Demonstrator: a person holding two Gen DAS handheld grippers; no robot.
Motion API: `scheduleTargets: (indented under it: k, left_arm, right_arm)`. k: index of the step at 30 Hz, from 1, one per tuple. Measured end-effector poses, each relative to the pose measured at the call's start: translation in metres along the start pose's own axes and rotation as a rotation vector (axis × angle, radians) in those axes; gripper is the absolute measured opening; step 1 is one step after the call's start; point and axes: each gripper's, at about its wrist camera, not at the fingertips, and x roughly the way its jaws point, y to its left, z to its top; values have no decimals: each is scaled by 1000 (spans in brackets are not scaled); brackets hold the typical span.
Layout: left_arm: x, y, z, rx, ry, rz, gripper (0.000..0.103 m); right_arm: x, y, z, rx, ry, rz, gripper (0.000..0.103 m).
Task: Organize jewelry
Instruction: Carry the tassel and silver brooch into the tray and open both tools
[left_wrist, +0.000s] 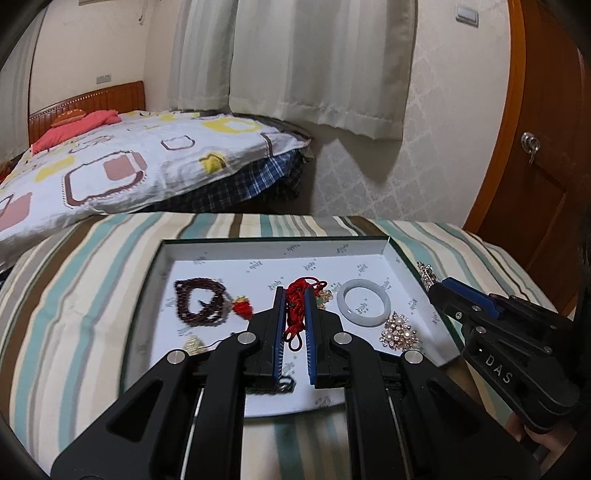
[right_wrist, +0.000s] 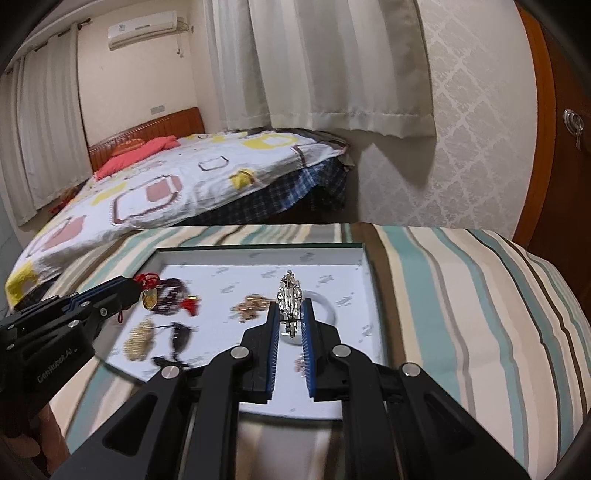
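Left wrist: right claw (left_wrist: 430, 282) marked "DAS", clamping silver brooch (left_wrist: 425, 273); left claw (left_wrist: 294, 295) clamping red cord (left_wrist: 295, 306).

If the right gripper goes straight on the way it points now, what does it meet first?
Probably the white bangle on the floor of the shallow white box. The right gripper, shut on a silver rhinestone brooch, points down toward it; depth is unclear.

My red cord (left_wrist: 295, 308) and silver brooch (right_wrist: 290, 306) hang above the tray (left_wrist: 280, 248); bangle (left_wrist: 364, 302), dark beads (left_wrist: 199, 304) and pearl brooch (left_wrist: 400, 334) lie inside.
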Motion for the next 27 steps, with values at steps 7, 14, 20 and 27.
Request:
scheduleTargets:
  k: [7, 14, 20, 27]
  left_arm:
    - [42, -4, -10, -10, 78, 12, 10]
    - [70, -2, -22, -19, 165, 19, 10]
    - [79, -1, -27, -18, 198, 31, 23]
    - [76, 5, -29, -45, 187, 46, 55]
  right_arm:
    - [37, -19, -9, 6, 87, -40, 13]
    - [58, -25, -14, 9, 160, -64, 13]
    - [65, -30, -16, 23, 186, -71, 13]
    - [57, -26, -16, 29, 157, -59, 37]
